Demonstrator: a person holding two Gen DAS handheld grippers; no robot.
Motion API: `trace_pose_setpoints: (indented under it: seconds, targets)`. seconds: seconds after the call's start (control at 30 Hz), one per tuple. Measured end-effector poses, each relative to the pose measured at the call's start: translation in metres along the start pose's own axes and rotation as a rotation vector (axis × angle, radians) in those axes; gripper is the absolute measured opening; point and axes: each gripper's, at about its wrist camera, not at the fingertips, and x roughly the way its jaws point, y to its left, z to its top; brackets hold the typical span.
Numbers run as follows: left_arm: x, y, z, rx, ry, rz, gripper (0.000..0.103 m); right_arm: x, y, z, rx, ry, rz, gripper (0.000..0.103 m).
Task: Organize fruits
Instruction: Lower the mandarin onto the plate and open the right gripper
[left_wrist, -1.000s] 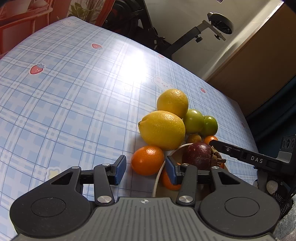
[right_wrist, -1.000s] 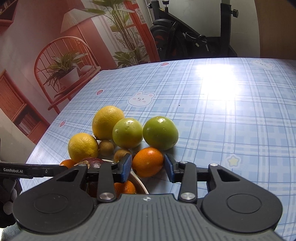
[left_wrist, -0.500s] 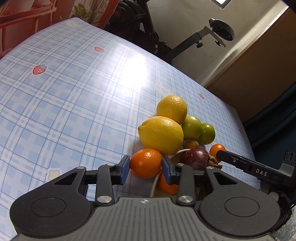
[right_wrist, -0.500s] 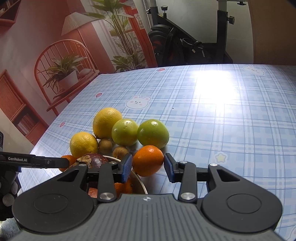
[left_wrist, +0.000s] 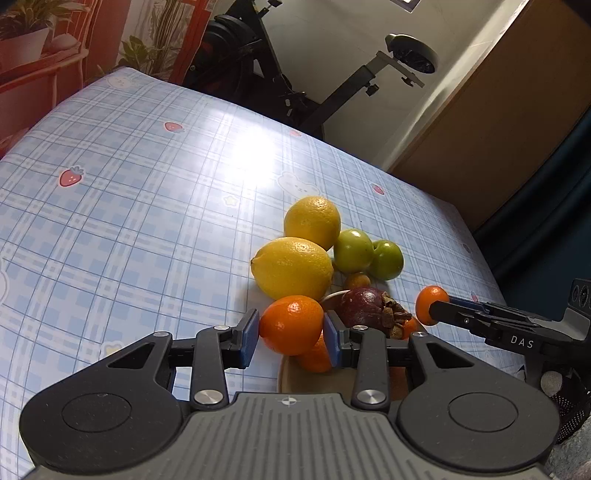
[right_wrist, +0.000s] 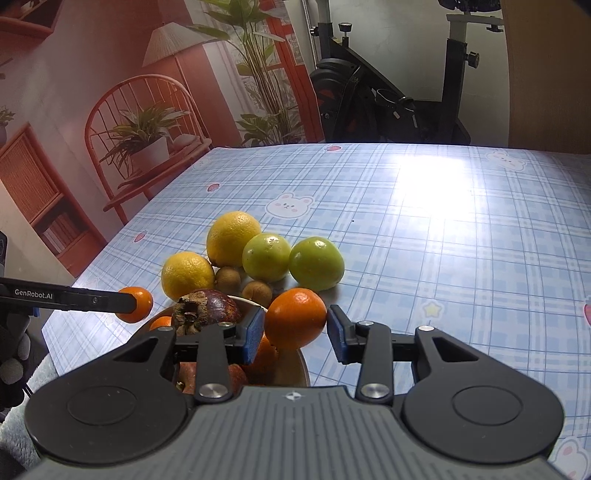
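While angled down over bowl (left_wrist: 291, 373), each tool grips orange: left tool (left_wrist: 291, 336), right tool (right_wrist: 296, 329).

My left tongs (left_wrist: 290, 338) grip one orange (left_wrist: 291, 325), my right tongs (right_wrist: 295, 334) another (right_wrist: 295, 318), both above the bowl (left_wrist: 295, 380) holding a purple mangosteen (left_wrist: 364, 308). Two lemons (left_wrist: 293, 267) and two green apples (right_wrist: 316, 263) cluster beside it on the counter (left_wrist: 147, 221).

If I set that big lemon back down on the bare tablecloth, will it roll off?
Probably a little. The big lemon is rounded with tapered ends, so it would likely wobble rather than roll straight. The tablecloth looks glossy and flat, offering little grip. Neighbouring fruit currently hems it in.
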Motion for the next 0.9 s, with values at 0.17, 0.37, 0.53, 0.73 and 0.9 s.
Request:
trace_pose_setpoints:
  seconds: [0.17, 0.37, 0.53, 0.73, 0.9]
  targets:
    - [-0.005, -0.013, -0.006, 0.041, 0.013, -0.025, 0.04, -0.01, 0.005, -0.007, -0.015, 0.009, 0.006, 0.04]
    - [-0.002, -0.021, -0.017, 0.07, 0.043, -0.041, 0.04, -0.015, 0.006, -0.018, -0.012, 0.031, 0.007, 0.04]
    - [0.002, -0.024, -0.024, 0.086, 0.063, -0.037, 0.04, -0.014, 0.006, -0.022, 0.006, 0.043, 0.012, 0.04]
    - [0.009, -0.021, -0.028, 0.086, 0.072, -0.01, 0.04, -0.014, 0.003, -0.022, 0.035, 0.039, 0.018, 0.043]
    - [0.007, -0.017, -0.027, 0.07, 0.054, -0.005, 0.04, -0.017, 0.002, -0.019, 0.038, 0.028, 0.012, 0.043]
